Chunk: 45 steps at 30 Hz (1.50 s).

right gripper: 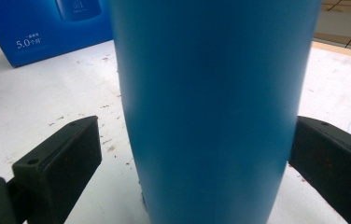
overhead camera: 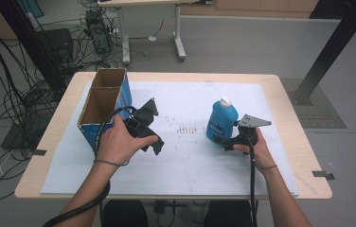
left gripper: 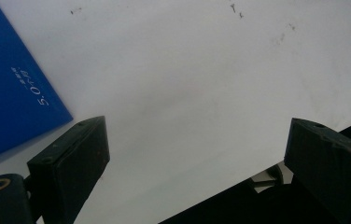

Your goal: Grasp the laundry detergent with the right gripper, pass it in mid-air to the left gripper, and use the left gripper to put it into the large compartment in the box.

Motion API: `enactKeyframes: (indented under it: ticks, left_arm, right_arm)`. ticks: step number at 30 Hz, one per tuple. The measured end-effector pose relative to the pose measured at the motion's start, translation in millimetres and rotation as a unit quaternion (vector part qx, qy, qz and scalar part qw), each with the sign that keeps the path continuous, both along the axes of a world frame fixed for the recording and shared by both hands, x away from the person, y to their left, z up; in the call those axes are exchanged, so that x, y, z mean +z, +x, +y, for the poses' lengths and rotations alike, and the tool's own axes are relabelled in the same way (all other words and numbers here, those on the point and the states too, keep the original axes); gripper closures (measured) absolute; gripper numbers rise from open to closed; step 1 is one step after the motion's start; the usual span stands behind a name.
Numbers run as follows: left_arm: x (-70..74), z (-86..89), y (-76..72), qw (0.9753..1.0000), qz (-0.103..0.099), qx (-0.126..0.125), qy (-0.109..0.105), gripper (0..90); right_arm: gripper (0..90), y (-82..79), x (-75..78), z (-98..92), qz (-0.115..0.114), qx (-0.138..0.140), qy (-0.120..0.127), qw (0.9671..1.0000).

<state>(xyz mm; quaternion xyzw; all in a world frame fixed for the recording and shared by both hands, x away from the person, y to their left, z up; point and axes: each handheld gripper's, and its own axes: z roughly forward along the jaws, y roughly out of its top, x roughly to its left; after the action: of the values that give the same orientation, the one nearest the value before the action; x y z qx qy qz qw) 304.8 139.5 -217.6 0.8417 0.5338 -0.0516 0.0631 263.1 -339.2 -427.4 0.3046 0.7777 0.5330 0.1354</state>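
Observation:
A blue bottle (overhead camera: 221, 120) with a white cap stands upright on the white sheet, right of centre. My right gripper (overhead camera: 224, 140) is at its near side, open, a jaw on either side of the bottle's lower body. In the right gripper view the bottle (right gripper: 211, 93) stands between the jaws of my right gripper (right gripper: 197, 123); a gap shows at the left jaw, and the right jaw is at the bottle's edge. My left gripper (overhead camera: 155, 128) is held beside the blue box, open, with bare sheet between its jaws (left gripper: 194, 130).
An open-topped blue cardboard box (overhead camera: 119, 97) with two compartments stands at the table's left, close to my left hand; its blue wall (left gripper: 10, 93) (right gripper: 47, 28) shows in both gripper views. A white sheet (overhead camera: 190, 165) covers the wooden table (overhead camera: 289, 109). Cables and desk legs lie beyond.

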Motion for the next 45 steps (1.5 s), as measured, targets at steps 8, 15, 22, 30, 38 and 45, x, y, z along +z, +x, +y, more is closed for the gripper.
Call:
enactKeyframes:
  ticks: [8, 15, 22, 30, 38, 45]
  left_arm:
    - [-0.5, -0.3, 0.0, 1.0000, 0.001, -0.001, 0.001, 7.0]
    - [0.5, 0.6, 0.3, 1.0000, 0.001, 0.002, 0.001, 6.9]
    - [0.2, -0.1, 0.0, 1.0000, 0.001, 0.002, 0.002, 6.9]
    - [1.1, 0.0, 0.0, 1.0000, 0.001, 0.000, 0.001, 6.8]
    - [0.1, -1.1, -0.6, 1.0000, 0.003, 0.001, 0.003, 6.8]
    - [1.0, -0.6, -0.9, 1.0000, 0.002, 0.001, 0.002, 6.8]
  right_arm:
    - [2.3, -0.1, -0.6, -0.5, 0.002, 0.000, 0.002, 1.0000]
    - [2.4, 0.2, -0.3, -0.6, 0.000, 0.002, 0.002, 1.0000]
    - [2.3, -0.3, -0.4, -0.8, -0.001, 0.001, 0.003, 1.0000]
    - [2.4, -0.9, -0.2, -1.7, -0.002, 0.001, 0.006, 1.0000]
    - [2.4, -1.8, -0.5, -2.4, -0.002, -0.001, 0.007, 1.0000]
    - [2.3, -2.0, -0.6, -2.1, -0.003, 0.000, 0.008, 1.0000]
